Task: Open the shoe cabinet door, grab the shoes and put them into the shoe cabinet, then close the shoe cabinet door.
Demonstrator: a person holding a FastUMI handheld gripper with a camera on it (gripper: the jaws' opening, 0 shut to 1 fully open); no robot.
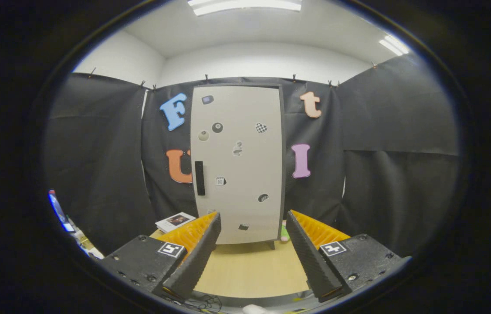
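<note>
The fingers [252,224] are spreading wide apart and holding nothing; the shoe cabinet [237,163] is standing shut beyond them on the wooden surface [249,266], its dark handle [200,178] facing us; a booklet [174,221] is lying beside the left finger; ceiling lights [245,5] are shining above.

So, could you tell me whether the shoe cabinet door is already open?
No, the cabinet door sits flush and shut with its black handle untouched, while the gripper hangs well short of it, jaws open and empty.
</note>
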